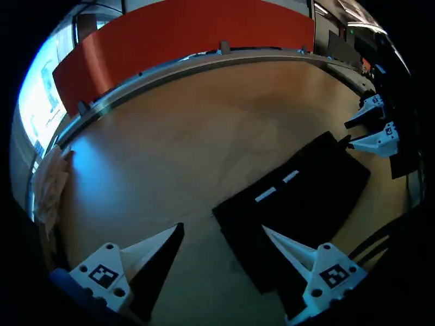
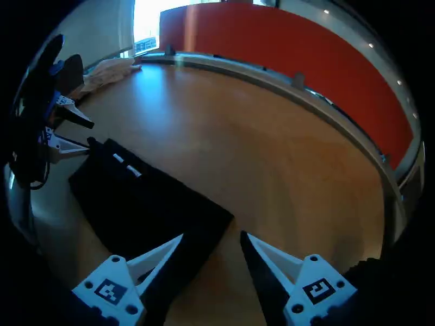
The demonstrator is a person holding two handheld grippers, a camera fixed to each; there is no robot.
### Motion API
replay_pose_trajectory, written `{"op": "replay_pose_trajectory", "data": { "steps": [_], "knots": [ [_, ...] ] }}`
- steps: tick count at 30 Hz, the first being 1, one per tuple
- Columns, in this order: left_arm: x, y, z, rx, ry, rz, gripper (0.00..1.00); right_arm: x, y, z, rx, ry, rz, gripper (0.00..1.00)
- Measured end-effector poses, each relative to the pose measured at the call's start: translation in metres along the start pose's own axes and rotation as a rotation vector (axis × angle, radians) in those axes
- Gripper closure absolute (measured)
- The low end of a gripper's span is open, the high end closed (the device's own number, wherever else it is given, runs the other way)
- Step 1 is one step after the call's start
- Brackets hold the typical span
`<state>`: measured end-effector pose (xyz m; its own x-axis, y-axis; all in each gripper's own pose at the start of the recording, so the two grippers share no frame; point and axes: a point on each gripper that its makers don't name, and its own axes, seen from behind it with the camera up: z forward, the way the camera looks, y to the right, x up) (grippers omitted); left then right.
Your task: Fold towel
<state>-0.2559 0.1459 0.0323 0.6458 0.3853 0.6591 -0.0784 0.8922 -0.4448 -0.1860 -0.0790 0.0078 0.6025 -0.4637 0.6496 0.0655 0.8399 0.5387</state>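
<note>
Black towel [image 1: 304,195] lies flat on bench [image 1: 190,136], seemingly folded into a layered rectangle; left claw [image 1: 223,225] and right claw [image 2: 212,233] both spread, empty, at opposite ends.

Holding left gripper [image 1: 222,227] spread wide along the bottom of the frame; holding right gripper [image 2: 212,234] parted, bottom centre.

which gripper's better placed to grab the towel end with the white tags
Left, probably. In the right gripper view the white tags lie at the far end of the black towel, beside the left gripper; the right gripper, open, sits at the opposite corner.
</note>
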Motion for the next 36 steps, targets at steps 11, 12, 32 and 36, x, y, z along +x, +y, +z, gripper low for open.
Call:
{"op": "replay_pose_trajectory", "data": {
  "steps": [11, 12, 32, 36],
  "knots": [
    [0.001, -0.007, -0.009, 0.019, 0.019, -0.017, 0.04, 0.003, 0.004, -0.007, -0.016, 0.031, -0.002, 0.00],
    [0.001, -0.006, -0.010, 0.017, 0.018, -0.020, 0.04, 0.003, 0.004, -0.009, -0.016, 0.033, -0.001, 0.00],
    [-0.030, 0.010, -0.046, 0.004, 0.023, -0.098, 0.04, -0.018, -0.024, -0.057, -0.011, 0.076, 0.039, 0.00],
    [-0.039, 0.012, -0.053, 0.009, 0.021, -0.110, 0.04, -0.025, -0.028, -0.065, -0.015, 0.077, 0.037, 0.00]
  ]
}}
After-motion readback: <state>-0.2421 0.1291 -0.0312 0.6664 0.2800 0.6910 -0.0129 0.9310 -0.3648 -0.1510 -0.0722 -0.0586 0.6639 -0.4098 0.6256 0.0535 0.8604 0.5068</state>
